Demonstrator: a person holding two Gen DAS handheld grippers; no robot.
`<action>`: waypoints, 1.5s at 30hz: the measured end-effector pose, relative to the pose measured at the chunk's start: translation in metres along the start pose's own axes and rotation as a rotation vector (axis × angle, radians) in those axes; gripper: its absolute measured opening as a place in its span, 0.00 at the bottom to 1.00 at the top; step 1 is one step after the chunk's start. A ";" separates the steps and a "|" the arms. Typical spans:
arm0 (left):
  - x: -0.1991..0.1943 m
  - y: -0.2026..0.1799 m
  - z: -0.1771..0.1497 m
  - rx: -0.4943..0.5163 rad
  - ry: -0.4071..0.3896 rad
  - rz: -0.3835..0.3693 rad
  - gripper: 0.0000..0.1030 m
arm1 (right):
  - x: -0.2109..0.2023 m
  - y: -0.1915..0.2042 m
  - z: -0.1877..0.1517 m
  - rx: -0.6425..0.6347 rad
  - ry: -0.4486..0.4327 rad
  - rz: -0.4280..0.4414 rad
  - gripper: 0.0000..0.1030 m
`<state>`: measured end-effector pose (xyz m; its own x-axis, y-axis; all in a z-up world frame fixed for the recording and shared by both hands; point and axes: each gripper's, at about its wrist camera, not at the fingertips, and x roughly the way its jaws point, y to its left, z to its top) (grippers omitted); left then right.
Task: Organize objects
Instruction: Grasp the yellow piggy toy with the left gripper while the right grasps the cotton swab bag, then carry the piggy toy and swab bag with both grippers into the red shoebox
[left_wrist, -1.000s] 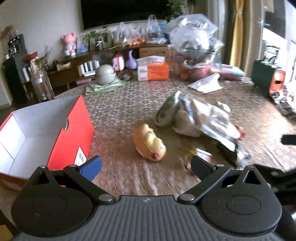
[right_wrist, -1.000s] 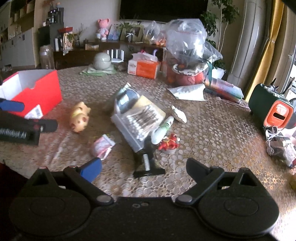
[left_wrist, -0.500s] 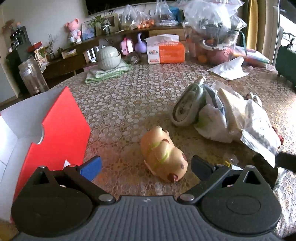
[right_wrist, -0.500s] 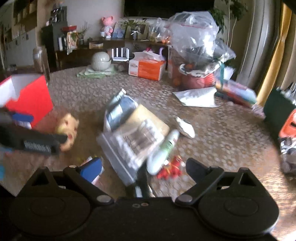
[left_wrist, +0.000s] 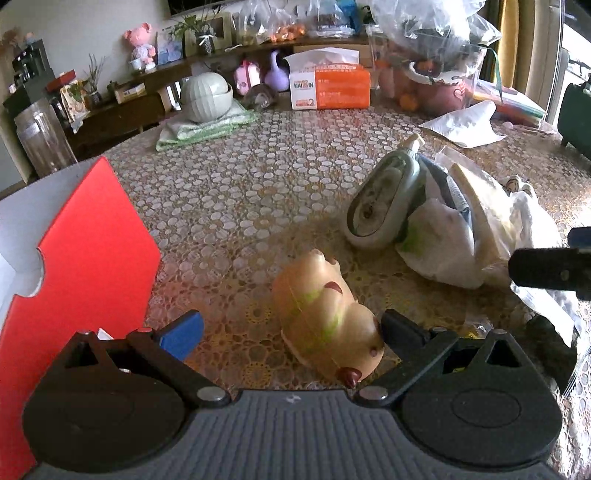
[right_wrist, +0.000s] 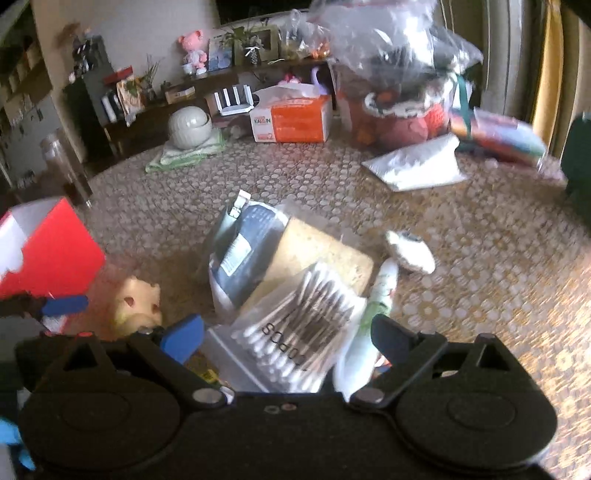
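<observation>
The left gripper (left_wrist: 291, 330) was open wide, with the yellow rubber pig toy (left_wrist: 327, 315) lying on its side between the fingers. The black finger (left_wrist: 400, 330) looked very close to the pig, but I could not tell if it touched. The red cardboard box (left_wrist: 79, 254) stood just to the left on the round table with the spotted cloth (left_wrist: 240, 184). The right gripper (right_wrist: 288, 332) was open wide too, low over a clear bag of cotton swabs (right_wrist: 299, 332) in the pile of things.
</observation>
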<state>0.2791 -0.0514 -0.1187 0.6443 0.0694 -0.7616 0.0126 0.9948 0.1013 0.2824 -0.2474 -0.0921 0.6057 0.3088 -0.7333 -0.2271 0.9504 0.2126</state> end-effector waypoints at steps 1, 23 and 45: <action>0.001 0.000 0.000 -0.001 0.001 0.000 0.99 | 0.001 0.000 0.000 0.005 0.003 0.003 0.93; -0.008 0.005 -0.002 -0.036 -0.008 -0.038 0.45 | -0.017 0.006 -0.004 0.035 0.012 -0.026 0.42; -0.116 0.057 -0.017 -0.111 -0.076 -0.107 0.44 | -0.096 0.108 -0.011 -0.159 -0.066 0.047 0.40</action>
<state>0.1922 -0.0019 -0.0349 0.6997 -0.0387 -0.7134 0.0018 0.9986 -0.0524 0.1919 -0.1751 -0.0058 0.6391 0.3598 -0.6797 -0.3711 0.9184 0.1372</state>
